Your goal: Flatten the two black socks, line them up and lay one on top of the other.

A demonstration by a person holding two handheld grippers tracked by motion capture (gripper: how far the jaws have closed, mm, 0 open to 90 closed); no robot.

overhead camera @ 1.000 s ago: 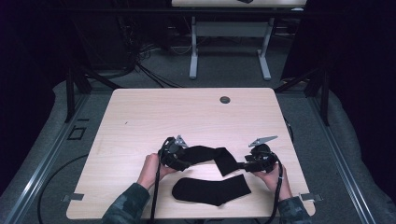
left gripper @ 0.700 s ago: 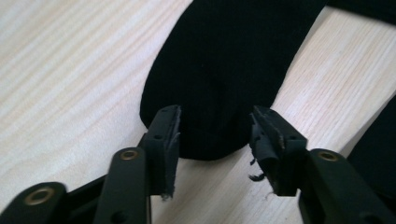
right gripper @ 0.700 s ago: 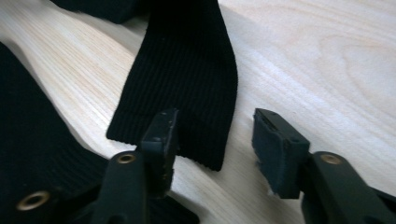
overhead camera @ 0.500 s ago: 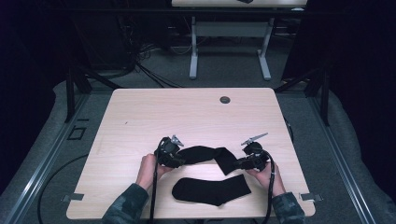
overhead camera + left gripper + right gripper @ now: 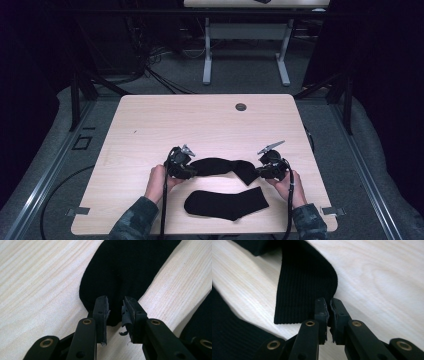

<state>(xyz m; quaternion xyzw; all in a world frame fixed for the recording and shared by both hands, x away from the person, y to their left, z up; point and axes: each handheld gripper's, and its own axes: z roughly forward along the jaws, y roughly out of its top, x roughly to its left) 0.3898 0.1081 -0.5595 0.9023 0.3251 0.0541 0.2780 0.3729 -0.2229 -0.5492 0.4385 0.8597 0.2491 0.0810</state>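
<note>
High view: two black socks lie on the tabletop (image 5: 150, 125). The far sock (image 5: 220, 166) stretches between the left tool (image 5: 192, 171) and the right tool (image 5: 256, 172); the near sock (image 5: 227, 204) lies flat just in front of it, untouched.

Left gripper view: the left tool (image 5: 115, 312) has just been closing, its jaws narrowed over the far sock's (image 5: 125, 272) rounded toe end, a slit left between them.

Right gripper view: the right tool (image 5: 329, 307) has just clenched on the far sock's (image 5: 304, 290) ribbed cuff corner.

Judgement: both ends are being gripped; next probably comes lifting the far sock evenly and laying it onto the near sock.
</note>
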